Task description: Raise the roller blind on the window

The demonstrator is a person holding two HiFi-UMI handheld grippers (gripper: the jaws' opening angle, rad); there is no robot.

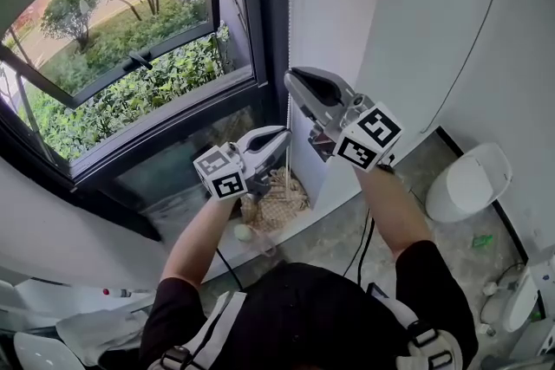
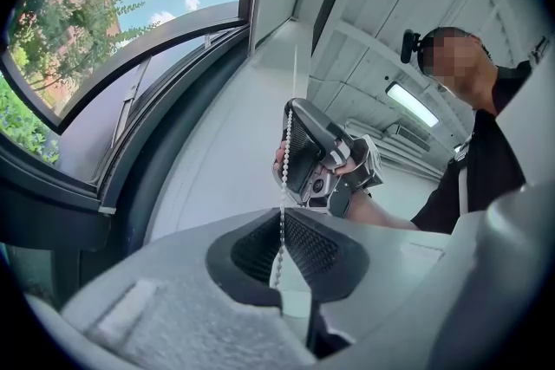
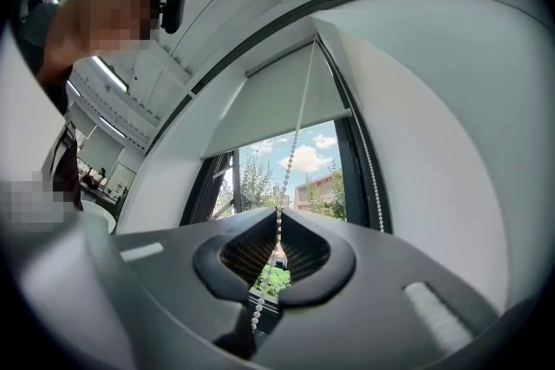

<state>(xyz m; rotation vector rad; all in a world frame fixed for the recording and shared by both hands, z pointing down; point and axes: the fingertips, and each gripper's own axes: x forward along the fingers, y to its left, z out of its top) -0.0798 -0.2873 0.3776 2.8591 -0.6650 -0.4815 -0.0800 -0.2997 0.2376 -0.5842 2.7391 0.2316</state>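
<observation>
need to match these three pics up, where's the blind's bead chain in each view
Head view: the bead chain hangs at upper centre, beside the dark window frame, down into the right gripper.
Left gripper view: centre, from the right gripper down into the left gripper, whose jaws are closed on it.
Right gripper view: centre, from the blind down through this gripper's closed jaws.
Shared landmark: the dark window frame.

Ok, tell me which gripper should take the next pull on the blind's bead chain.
Right, probably. The right gripper is shut on the bead chain above the left gripper, also shut on it, so it has the longer downward stroke.
</observation>
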